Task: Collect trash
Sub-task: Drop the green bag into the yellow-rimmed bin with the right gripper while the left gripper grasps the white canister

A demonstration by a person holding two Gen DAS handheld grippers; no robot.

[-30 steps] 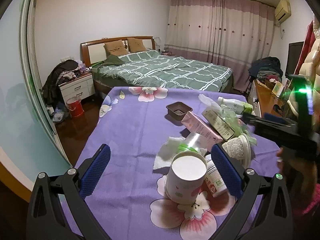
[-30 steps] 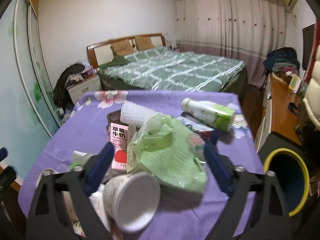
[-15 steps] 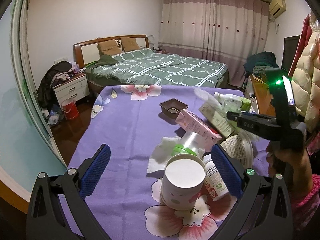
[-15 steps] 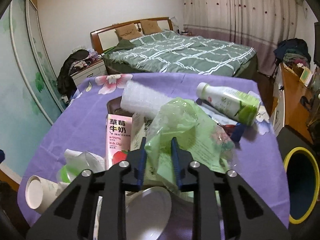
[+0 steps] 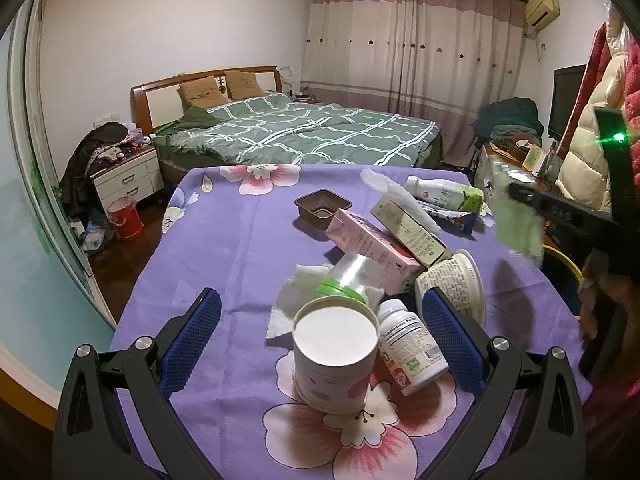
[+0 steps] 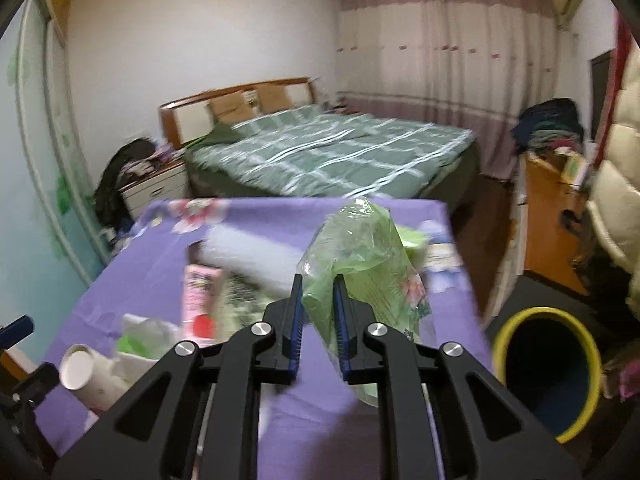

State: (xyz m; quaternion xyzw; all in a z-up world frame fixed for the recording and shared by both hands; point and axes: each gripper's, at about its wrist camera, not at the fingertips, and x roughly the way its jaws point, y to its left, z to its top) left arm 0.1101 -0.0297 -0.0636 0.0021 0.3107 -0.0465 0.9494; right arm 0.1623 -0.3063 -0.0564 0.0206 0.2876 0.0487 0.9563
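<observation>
**Green bag lifted clear of the pile**

Your right hand-held gripper [image 6: 316, 312] now pinches the green plastic bag [image 6: 360, 248], which a second ago lay on the tabletop [image 6: 152, 256] between spread fingers. It hangs lifted, with the yellow-rimmed bin [image 6: 548, 364] low to that gripper's right: carry it there. Your left hand-held gripper [image 5: 320, 340] stays spread around the paper cup [image 5: 334, 356].

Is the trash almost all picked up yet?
Not nearly. No trash shows inside the yellow-rimmed bin yet. The right claw is shut on the green plastic bag, lifted off the pile. The left claw is open. The paper cup, pill bottle and pink carton remain.
</observation>
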